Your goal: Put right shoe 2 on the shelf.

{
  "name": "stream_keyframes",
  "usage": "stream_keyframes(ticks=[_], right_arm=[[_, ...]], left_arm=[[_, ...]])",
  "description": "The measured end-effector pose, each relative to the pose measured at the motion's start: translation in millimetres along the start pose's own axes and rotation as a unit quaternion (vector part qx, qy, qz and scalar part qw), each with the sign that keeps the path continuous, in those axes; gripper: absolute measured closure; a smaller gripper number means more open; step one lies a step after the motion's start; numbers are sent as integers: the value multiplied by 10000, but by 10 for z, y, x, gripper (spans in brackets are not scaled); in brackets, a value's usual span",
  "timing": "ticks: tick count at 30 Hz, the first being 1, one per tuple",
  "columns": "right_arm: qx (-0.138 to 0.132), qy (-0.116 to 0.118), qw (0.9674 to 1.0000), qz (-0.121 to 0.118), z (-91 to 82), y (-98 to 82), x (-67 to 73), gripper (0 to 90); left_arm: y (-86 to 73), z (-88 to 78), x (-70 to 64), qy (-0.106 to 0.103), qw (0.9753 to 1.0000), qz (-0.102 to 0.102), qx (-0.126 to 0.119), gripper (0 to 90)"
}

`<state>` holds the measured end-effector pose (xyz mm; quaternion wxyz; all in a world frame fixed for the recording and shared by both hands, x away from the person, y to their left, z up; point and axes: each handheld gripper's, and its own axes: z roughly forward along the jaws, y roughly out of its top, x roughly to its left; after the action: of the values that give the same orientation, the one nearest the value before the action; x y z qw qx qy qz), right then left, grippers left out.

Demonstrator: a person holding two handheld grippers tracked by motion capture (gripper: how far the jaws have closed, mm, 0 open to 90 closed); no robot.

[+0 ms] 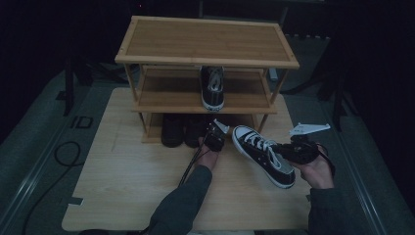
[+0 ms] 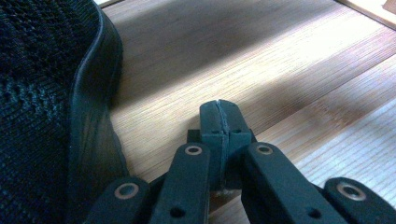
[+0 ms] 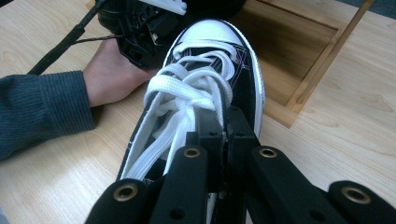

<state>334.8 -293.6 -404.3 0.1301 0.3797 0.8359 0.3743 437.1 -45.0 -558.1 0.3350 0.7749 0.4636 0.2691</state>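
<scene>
Wooden tabletop before a shoe rack: right gripper jaws clamp the sneaker collar, apparently for shelving; left gripper, jaws closed empty, rests beside a dark shoe.

black-and-white sneakers: 2, one on the table just in front of the shoe rack, one on the rack's middle shelf
dark shoes: 2, side by side on the rack's bottom shelf, left part
shoes total: 4
shoe racks: 1, wooden
rack shelves: 3, top, middle, bottom
shoes on rack's top shelf: 0
tables: 1, light wood, the rack stands on its far half
grippers: 2, left gripper and right gripper, both in front of the rack
hands: 2
grey sleeves: 2
white lace sets: 2, one per sneaker
</scene>
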Motion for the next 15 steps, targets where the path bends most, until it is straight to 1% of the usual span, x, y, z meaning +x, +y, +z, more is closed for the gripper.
stream_keyframes(ticks=[12, 15], right_arm=[[-39, 59, 9999, -111, -97, 75, -26, 884], [-82, 104, 9999, -110, -123, 89, -36, 884]], left_arm=[[0, 0, -1, 1, 10000, -4, -2, 900], [-1, 8, -11, 6, 9999, -77, -67, 900]])
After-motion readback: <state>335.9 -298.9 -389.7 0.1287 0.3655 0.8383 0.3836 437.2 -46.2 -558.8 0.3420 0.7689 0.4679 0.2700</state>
